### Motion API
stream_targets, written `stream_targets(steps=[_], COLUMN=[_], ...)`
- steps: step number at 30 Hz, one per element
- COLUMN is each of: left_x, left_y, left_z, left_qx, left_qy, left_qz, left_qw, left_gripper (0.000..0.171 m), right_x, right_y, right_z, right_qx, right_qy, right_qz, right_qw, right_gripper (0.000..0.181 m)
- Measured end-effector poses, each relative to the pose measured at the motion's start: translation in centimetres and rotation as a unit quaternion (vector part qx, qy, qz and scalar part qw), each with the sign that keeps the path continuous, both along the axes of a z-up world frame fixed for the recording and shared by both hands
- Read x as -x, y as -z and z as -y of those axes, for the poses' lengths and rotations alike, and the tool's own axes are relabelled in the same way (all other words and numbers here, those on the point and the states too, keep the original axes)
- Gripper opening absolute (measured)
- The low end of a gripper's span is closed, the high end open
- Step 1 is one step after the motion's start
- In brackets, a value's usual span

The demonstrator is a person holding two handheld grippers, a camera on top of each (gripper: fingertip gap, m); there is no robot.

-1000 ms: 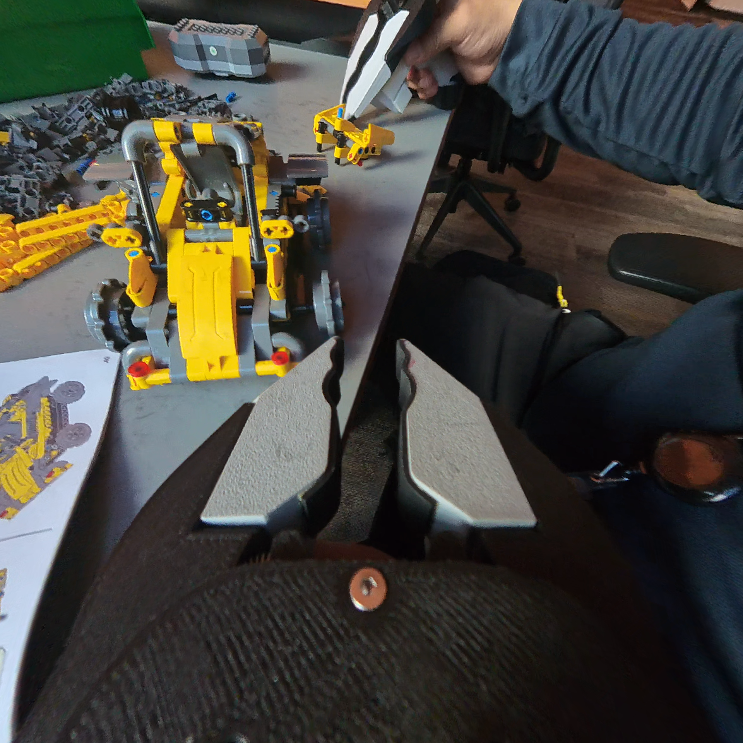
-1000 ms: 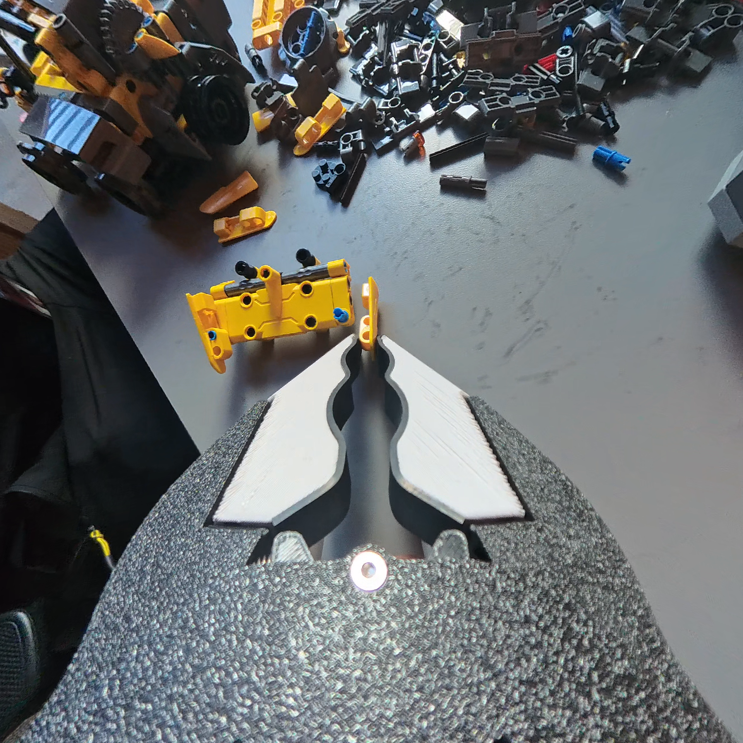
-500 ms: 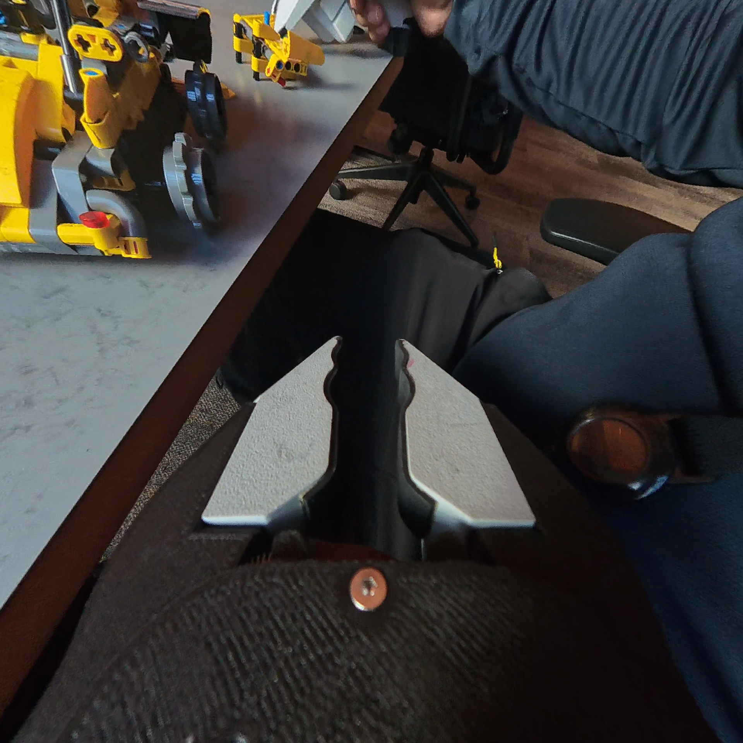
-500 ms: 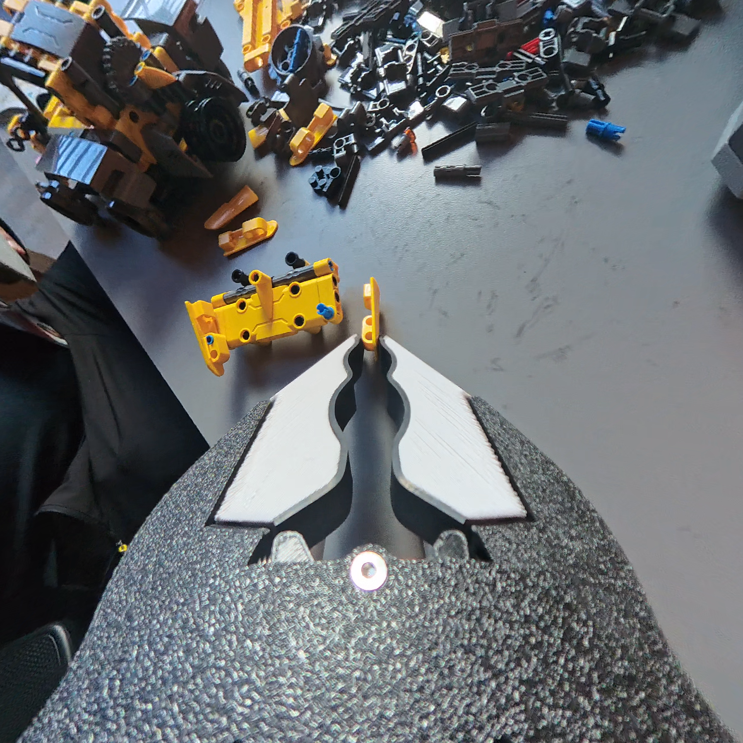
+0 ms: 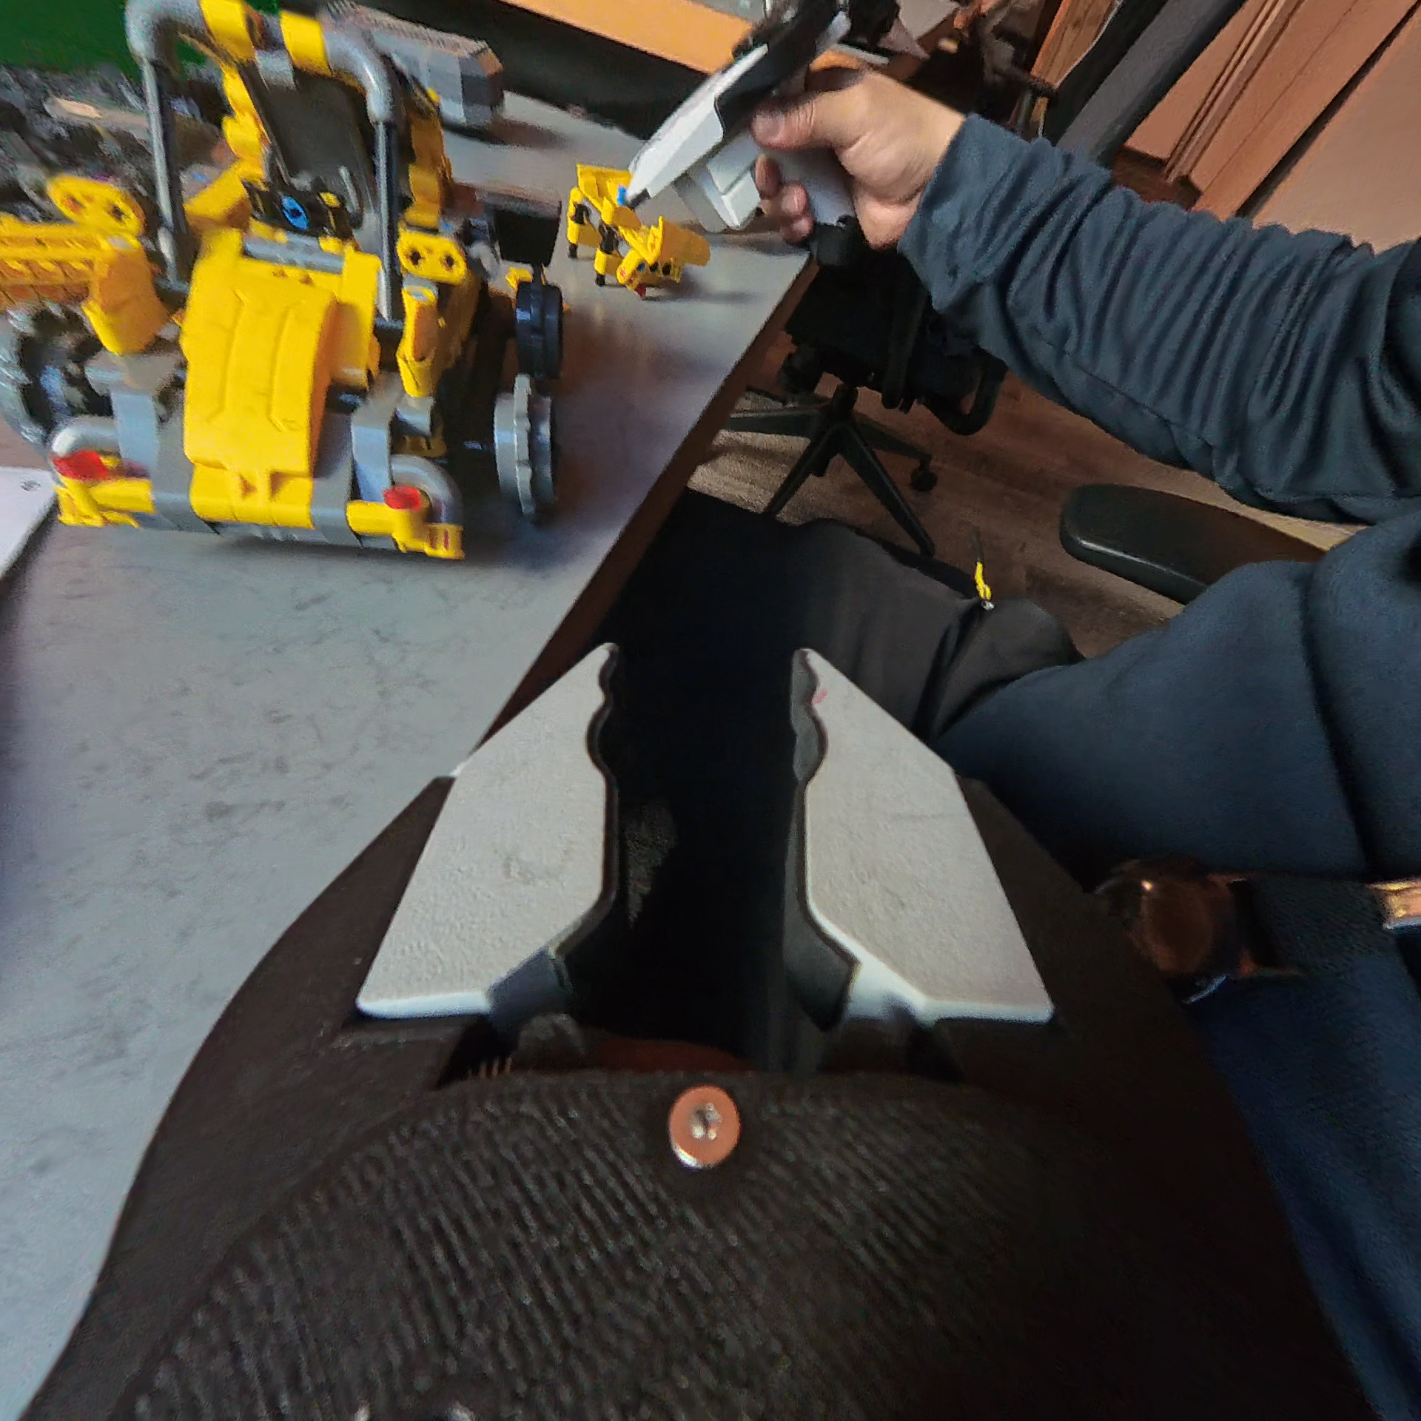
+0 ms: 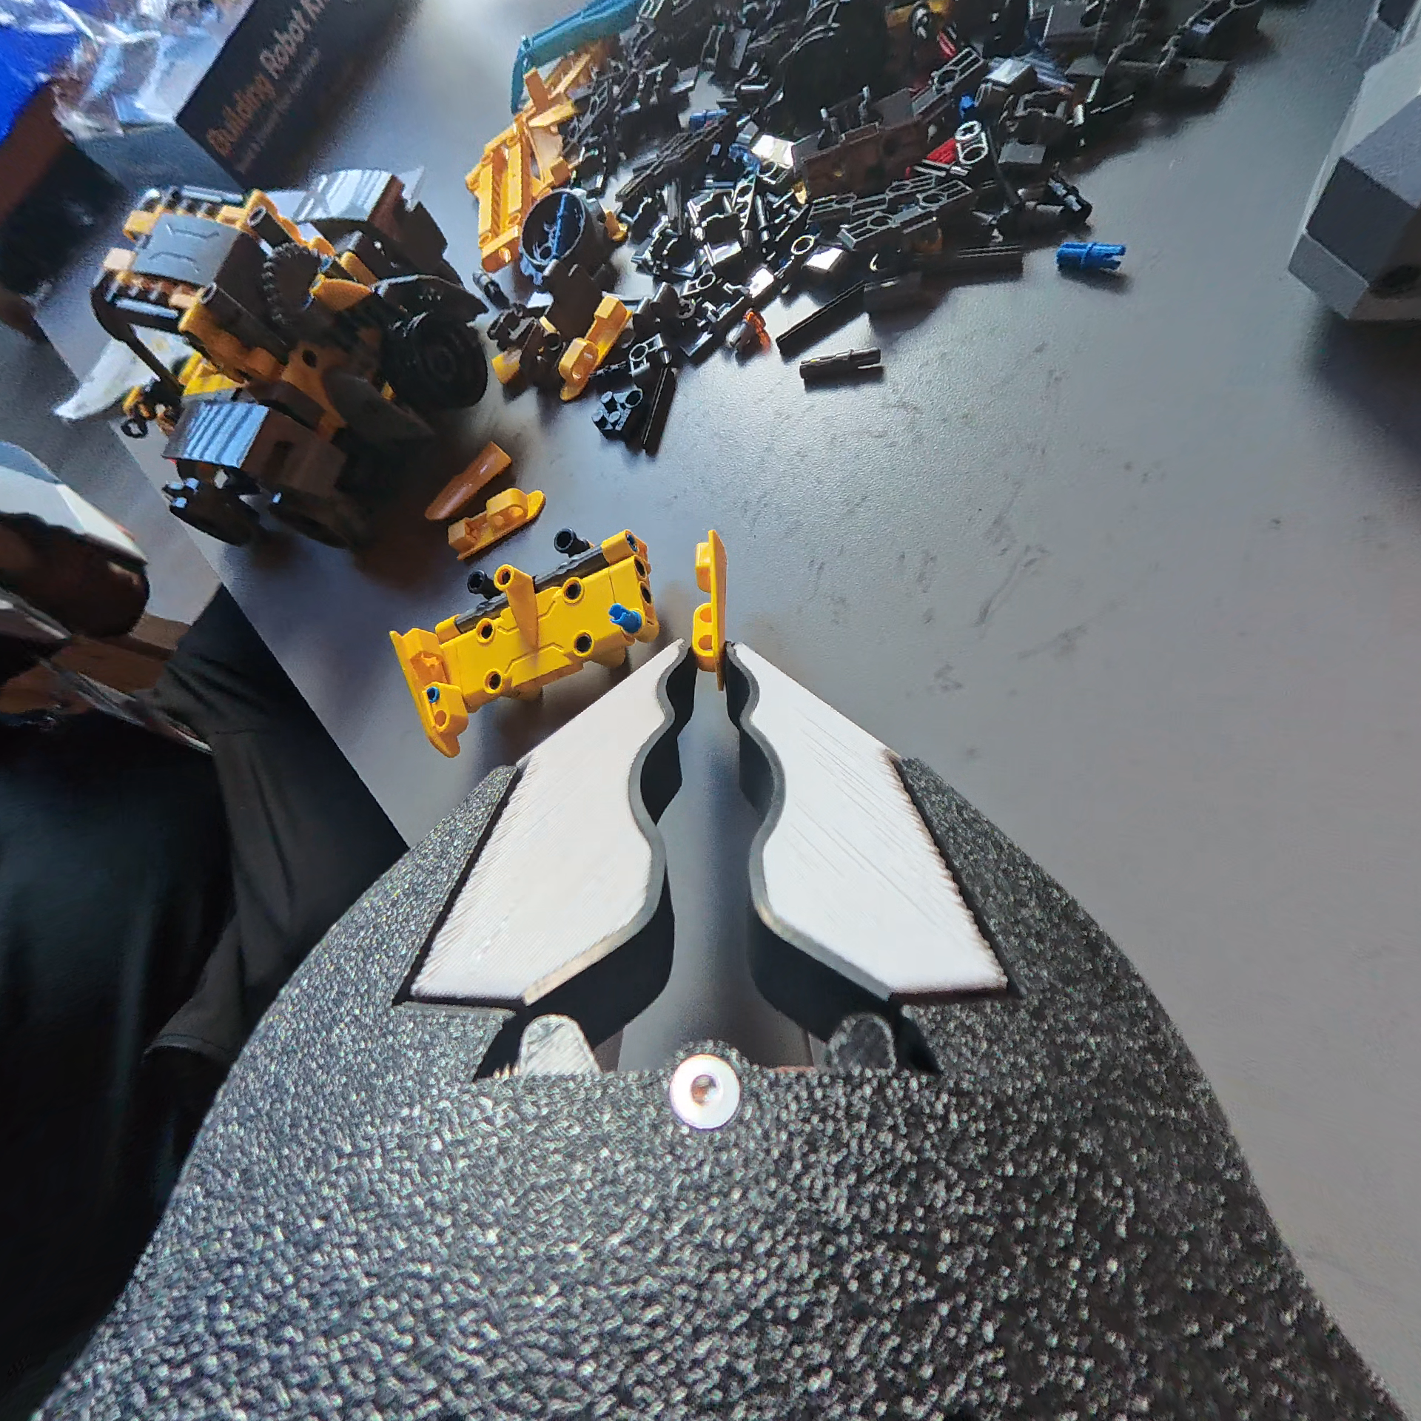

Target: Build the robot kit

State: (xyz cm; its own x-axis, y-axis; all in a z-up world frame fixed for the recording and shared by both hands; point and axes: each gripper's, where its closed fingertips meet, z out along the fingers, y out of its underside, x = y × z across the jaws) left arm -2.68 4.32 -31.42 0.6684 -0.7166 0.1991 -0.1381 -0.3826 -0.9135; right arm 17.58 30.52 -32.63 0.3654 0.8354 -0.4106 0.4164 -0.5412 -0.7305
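My right gripper (image 6: 706,653) pinches a thin yellow plate piece (image 6: 711,596) at its tips, the piece standing on edge above the dark grey table (image 6: 1076,615). Just left of it, apart by a small gap, a yellow block assembly (image 6: 530,638) with black pins and a blue pin rests near the table's edge. Beyond that lie two small orange-yellow pieces (image 6: 492,500), then a half-built yellow-and-black vehicle (image 6: 300,346) — and, farther back, a wide heap of loose black and yellow parts (image 6: 846,169). A grey blocky object (image 6: 1361,223) sits at the right edge, a dark box (image 6: 254,84) at the upper left.

My left gripper (image 5: 703,677) hangs off the table's edge over a dark-clothed lap (image 5: 884,615), its jaws a moderate gap apart and holding nothing. From there the vehicle (image 5: 292,323) stands on the grey surface to the left; farther off, a hand (image 5: 853,146) in a dark blue sleeve (image 5: 1153,307) holds the right gripper (image 5: 634,196) at the yellow assembly (image 5: 630,231). An office chair (image 5: 861,400) stands on the wooden floor behind.
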Motion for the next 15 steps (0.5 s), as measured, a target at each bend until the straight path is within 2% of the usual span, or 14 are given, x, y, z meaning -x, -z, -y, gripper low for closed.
stream_targets(steps=[3, 6, 8, 10, 13, 15], left_x=[1.4, 6.0, 9.8, 11.3, 13.9, 14.8], left_y=[-1.7, -2.3, -2.2, -1.5, -0.5, 0.5], left_z=[-1.3, -3.5, -4.9, -5.7, -7.6, -8.5], left_qx=[-0.040, -0.040, -0.030, 0.000, -0.004, 0.009], left_qy=[-0.044, -0.138, -0.194, -0.199, -0.236, -0.247], left_qz=[-0.021, -0.074, -0.117, -0.145, -0.220, -0.244], left_qw=[0.998, 0.987, 0.973, 0.969, 0.946, 0.938], left_gripper=[0.052, 0.053, 0.054, 0.059, 0.054, 0.051], right_x=[-0.1, 0.0, 0.0, 0.0, 0.0, 0.0], right_y=[-0.1, -0.1, -0.1, -0.2, -0.2, -0.2], right_z=[-0.1, 0.0, 0.1, 0.1, 0.1, 0.1], right_qx=[0.013, 0.016, 0.019, 0.023, 0.027, 0.027], right_qy=[0.003, 0.000, -0.003, -0.003, -0.002, -0.002], right_qz=[-0.009, -0.011, -0.013, -0.016, -0.018, -0.018], right_qw=[1.000, 1.000, 1.000, 1.000, 0.999, 0.999], right_gripper=[0.007, 0.007, 0.007, 0.007, 0.007, 0.007])
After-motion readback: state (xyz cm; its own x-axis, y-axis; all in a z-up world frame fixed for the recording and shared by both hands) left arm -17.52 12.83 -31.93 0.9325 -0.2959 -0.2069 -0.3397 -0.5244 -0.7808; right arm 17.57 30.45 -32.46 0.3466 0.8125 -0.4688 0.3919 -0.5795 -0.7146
